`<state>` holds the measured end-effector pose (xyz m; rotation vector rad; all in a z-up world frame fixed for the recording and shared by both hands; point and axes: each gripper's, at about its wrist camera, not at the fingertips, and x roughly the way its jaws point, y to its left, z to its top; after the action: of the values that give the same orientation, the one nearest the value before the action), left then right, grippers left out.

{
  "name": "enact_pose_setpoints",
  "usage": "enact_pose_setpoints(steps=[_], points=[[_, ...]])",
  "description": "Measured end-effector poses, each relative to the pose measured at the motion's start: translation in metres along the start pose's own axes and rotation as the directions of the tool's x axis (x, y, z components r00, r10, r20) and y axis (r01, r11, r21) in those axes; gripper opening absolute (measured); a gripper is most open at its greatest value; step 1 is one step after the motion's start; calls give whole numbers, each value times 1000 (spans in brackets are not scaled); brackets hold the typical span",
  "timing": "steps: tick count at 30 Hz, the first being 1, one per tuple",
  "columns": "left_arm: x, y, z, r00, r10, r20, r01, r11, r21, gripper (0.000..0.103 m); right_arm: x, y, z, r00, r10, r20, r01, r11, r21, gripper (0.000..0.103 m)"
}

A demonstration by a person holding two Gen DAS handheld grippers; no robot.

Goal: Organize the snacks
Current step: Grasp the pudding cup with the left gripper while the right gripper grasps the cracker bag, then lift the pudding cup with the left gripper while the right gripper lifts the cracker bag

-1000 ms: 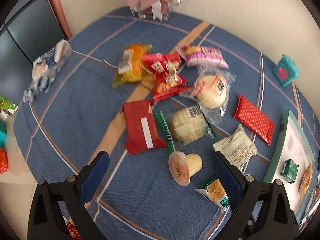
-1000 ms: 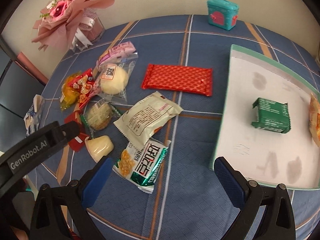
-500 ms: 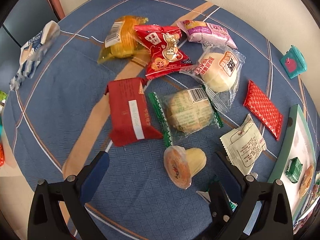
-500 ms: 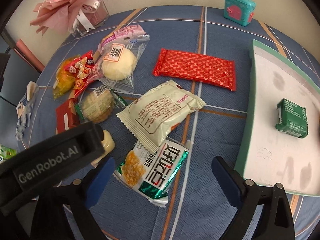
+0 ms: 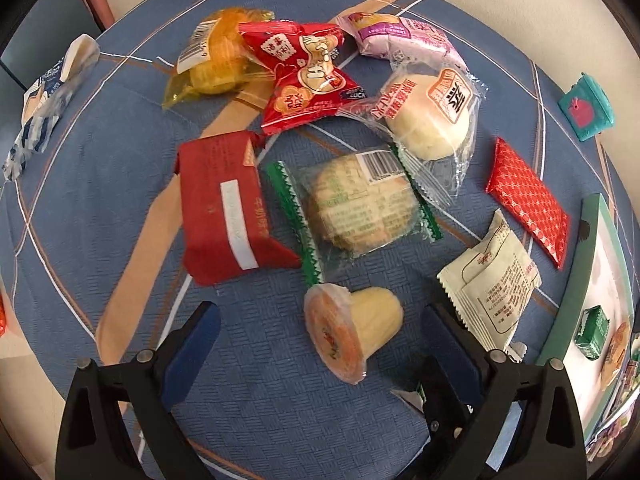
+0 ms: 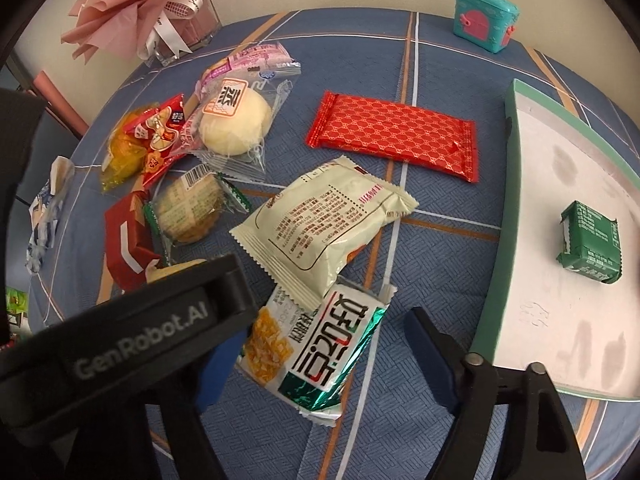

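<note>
**Both claws drop onto their next snacks**

The left gripper (image 5: pixel 316 344) is spread, jaws just narrowing, straddling the jelly cup (image 5: pixel 352 330) at lower centre without touching it, likely lined up to pinch. The right gripper (image 6: pixel 316 344), also closing, brackets the green corn packet (image 6: pixel 320 344); its pads are not yet pressing. At right, the tray (image 6: pixel 492 280) already holds a green box (image 6: pixel 592 246), probably the destination.

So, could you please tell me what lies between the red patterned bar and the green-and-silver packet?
The cream packet lies between the red patterned bar and the green-and-silver packet, overlapping the latter's top edge; the right wrist view shows it.
</note>
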<state>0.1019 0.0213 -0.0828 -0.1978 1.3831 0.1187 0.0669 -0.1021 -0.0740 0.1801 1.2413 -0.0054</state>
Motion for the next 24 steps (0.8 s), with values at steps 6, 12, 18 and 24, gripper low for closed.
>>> enact_pose_setpoints(steps=[6, 12, 18, 24], points=[[6, -12, 0, 1000, -9, -3, 9, 1000, 10, 72, -5, -13, -2, 1000, 7, -3, -7, 1000, 15, 65], [1, -18, -2, 1000, -22, 9, 22, 999, 27, 50, -6, -25, -3, 1000, 31, -8, -30, 999, 39, 56], [-6, -21, -1, 999, -37, 7, 37, 999, 25, 50, -11, -29, -2, 999, 40, -9, -39, 998, 58, 56], [-27, -27, 1, 998, -48, 33, 47, 998, 31, 49, -26, -35, -2, 997, 72, 11, -73, 993, 95, 56]])
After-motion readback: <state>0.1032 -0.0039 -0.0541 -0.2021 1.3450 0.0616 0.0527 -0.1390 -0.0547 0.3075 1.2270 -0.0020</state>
